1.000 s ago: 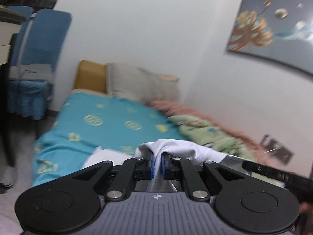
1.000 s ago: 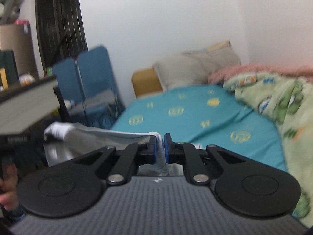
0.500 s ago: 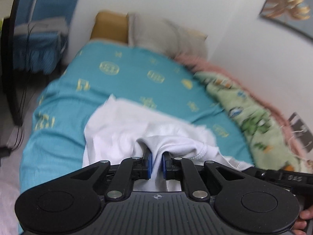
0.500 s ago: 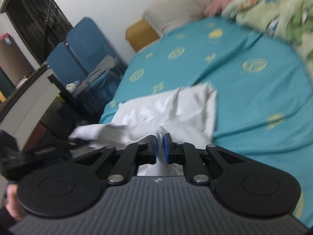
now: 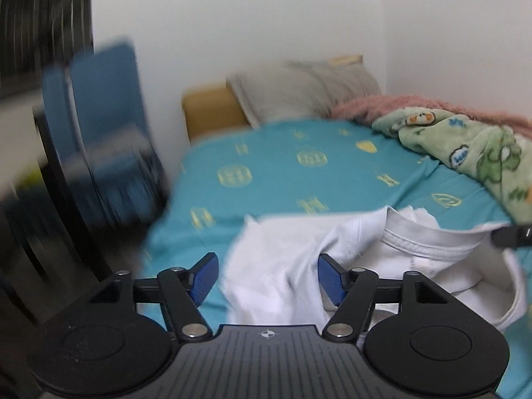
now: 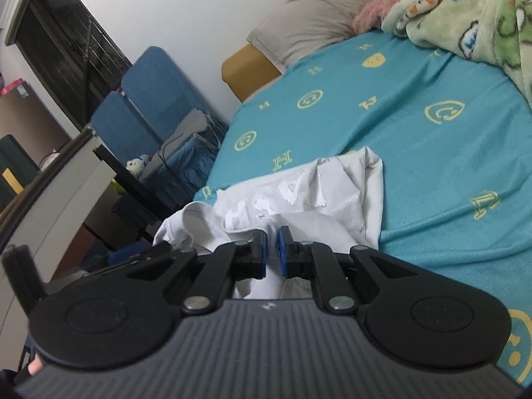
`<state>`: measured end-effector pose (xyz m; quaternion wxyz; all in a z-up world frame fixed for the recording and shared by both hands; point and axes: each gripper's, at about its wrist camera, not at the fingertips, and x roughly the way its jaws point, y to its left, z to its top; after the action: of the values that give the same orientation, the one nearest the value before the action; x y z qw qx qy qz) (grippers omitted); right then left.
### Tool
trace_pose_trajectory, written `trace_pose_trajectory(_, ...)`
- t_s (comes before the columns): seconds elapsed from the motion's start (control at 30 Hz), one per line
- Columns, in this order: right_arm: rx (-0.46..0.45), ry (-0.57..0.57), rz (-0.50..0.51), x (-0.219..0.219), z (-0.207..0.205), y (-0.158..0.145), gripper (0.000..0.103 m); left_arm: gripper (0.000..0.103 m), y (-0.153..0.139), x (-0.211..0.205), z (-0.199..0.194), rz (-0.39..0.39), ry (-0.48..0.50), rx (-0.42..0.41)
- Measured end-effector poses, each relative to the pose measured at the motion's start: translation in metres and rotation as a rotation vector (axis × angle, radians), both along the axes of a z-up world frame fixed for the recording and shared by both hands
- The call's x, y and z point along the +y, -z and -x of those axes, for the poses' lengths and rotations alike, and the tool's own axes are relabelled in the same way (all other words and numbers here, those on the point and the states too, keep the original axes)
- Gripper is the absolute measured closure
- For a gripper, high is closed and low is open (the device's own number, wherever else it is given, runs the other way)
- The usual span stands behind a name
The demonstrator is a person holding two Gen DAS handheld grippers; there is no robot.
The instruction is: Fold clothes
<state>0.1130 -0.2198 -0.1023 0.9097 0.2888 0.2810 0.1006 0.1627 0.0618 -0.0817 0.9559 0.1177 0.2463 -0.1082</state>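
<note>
left wrist: left hand-held gripper point(image 5: 268, 277) jaws opening, wide apart, white shirt point(image 5: 332, 252) lying loose between them on bed point(image 5: 266, 166). right wrist: right hand-held gripper point(image 6: 272, 255) clamped tight on shirt fold.

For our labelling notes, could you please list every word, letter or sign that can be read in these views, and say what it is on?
"H": yellow letters repeated across the teal bedsheet, among round smiley signs.
Blue patches on the green cartoon blanket carry lettering, too blurred to read.
The print on the white T-shirt is cracked and creased, unreadable.
</note>
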Motion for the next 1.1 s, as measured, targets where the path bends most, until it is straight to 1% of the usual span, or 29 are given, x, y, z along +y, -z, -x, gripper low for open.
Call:
trace_pose_trajectory(0.03, -0.014, -0.001, 0.002, 0.001, 0.004, -0.003, 0.092, 0.03, -0.003, 0.003, 0.001, 0.001, -0.018, -0.008)
trace_pose_trajectory(0.1, -0.042, -0.015, 0.014, 0.005, 0.011, -0.01, 0.092, 0.03, -0.009, 0.01, 0.003, 0.005, -0.054, -0.023)
trace_pose_trajectory(0.2, -0.077, -0.04, 0.035, 0.011, 0.019, -0.017, 0.092, 0.03, -0.018, 0.02, 0.004, 0.083, -0.079, -0.021)
trace_pose_trajectory(0.23, -0.085, -0.047, 0.039, 0.012, 0.02, -0.019, 0.092, 0.03, -0.021, 0.019, 0.007, 0.09, -0.054, -0.035)
trace_pose_trajectory(0.3, -0.088, -0.056, 0.039, 0.014, 0.02, -0.019, 0.092, 0.028, -0.021, 0.006, 0.018, 0.024, -0.003, -0.07)
trace_pose_trajectory(0.37, -0.086, -0.061, 0.034, 0.015, 0.019, -0.018, 0.092, 0.022, -0.018, -0.009, 0.028, -0.051, 0.046, -0.097)
trace_pose_trajectory(0.4, -0.083, -0.062, 0.028, 0.014, 0.018, -0.018, 0.092, 0.02, -0.015, -0.017, 0.034, -0.091, 0.071, -0.107)
trace_pose_trajectory(0.5, -0.077, -0.063, 0.012, 0.014, 0.018, -0.016, 0.092, 0.018, -0.002, -0.042, 0.041, -0.163, 0.163, -0.113)
trace_pose_trajectory(0.57, -0.079, -0.066, 0.008, 0.016, 0.02, -0.016, 0.092, 0.013, 0.006, -0.056, 0.039, -0.18, 0.174, -0.122)
trace_pose_trajectory(0.67, -0.084, -0.067, 0.011, 0.019, 0.024, -0.016, 0.092, 0.011, 0.02, -0.075, 0.022, -0.206, 0.105, -0.128)
trace_pose_trajectory(0.73, -0.088, -0.066, 0.016, 0.021, 0.028, -0.016, 0.092, 0.011, 0.03, -0.082, 0.006, -0.255, -0.048, -0.143)
trace_pose_trajectory(0.8, -0.094, -0.059, 0.036, 0.022, 0.031, -0.017, 0.092, 0.011, 0.036, -0.077, -0.009, -0.244, -0.174, -0.101)
trace_pose_trajectory(0.9, -0.093, -0.025, 0.086, 0.022, 0.032, -0.016, 0.092, 0.013, 0.024, -0.054, -0.01, -0.116, -0.286, -0.092)
trace_pose_trajectory(1.0, -0.073, 0.026, 0.148, 0.021, 0.032, -0.013, 0.092, 0.011, 0.001, -0.045, 0.01, 0.003, -0.276, -0.101)
trace_pose_trajectory(1.03, -0.06, 0.046, 0.162, 0.021, 0.032, -0.011, 0.092, 0.01, -0.006, -0.045, 0.019, 0.032, -0.255, -0.1)
trace_pose_trajectory(1.07, -0.046, 0.069, 0.175, 0.019, 0.031, -0.009, 0.092, 0.01, -0.012, -0.043, 0.029, 0.052, -0.227, -0.096)
trace_pose_trajectory(1.1, -0.031, 0.092, 0.187, 0.018, 0.03, -0.007, 0.092, 0.01, -0.017, -0.045, 0.039, 0.049, -0.2, -0.1)
